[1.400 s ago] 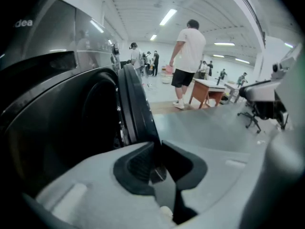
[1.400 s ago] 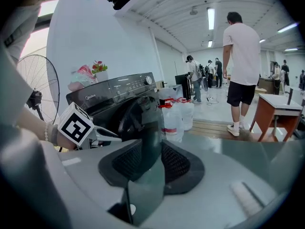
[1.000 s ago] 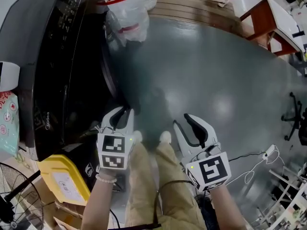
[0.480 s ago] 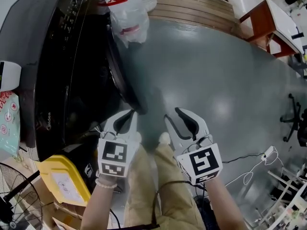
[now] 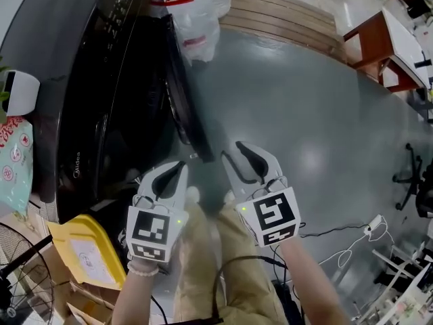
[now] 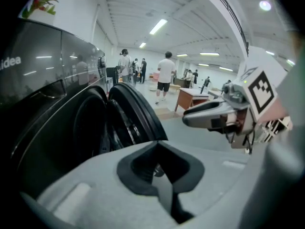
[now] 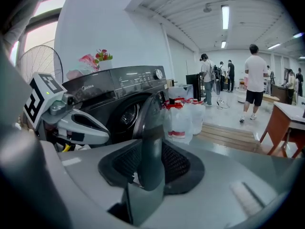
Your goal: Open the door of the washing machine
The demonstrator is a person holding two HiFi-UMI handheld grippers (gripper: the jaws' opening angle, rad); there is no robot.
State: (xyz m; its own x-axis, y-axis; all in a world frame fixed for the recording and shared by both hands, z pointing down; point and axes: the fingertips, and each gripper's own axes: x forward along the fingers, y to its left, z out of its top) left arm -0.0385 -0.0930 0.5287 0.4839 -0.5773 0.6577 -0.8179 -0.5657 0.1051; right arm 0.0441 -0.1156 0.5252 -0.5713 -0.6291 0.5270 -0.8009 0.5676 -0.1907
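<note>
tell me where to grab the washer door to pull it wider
Take the door by its free rim, the end nearest the right hand-held gripper. It stands ajar, edge-on to the room, so come from the front with jaws straddling that thin rim.

**What can't be made out from here**

Washing machine (image 5: pixel 74 80): top & left side cut off in head view, and the drum inside is too dark to see. Door (image 7: pixel 148 111): its lower part sits behind the right gripper (image 5: pixel 233 156) body in right gripper view, so can't tell if it touches the jaws. Fan (image 5: pixel 17 263) & yellow container (image 5: pixel 81 249) are clipped at bottom left, the container partly behind the left gripper (image 5: pixel 174 168). Plastic bags (image 5: pixel 199 19): tops cut off, print unreadable. Chair base (image 5: pixel 408 176) is clipped at the rt edge. People (image 6: pixel 166 75) at the back are too small for detail.
</note>
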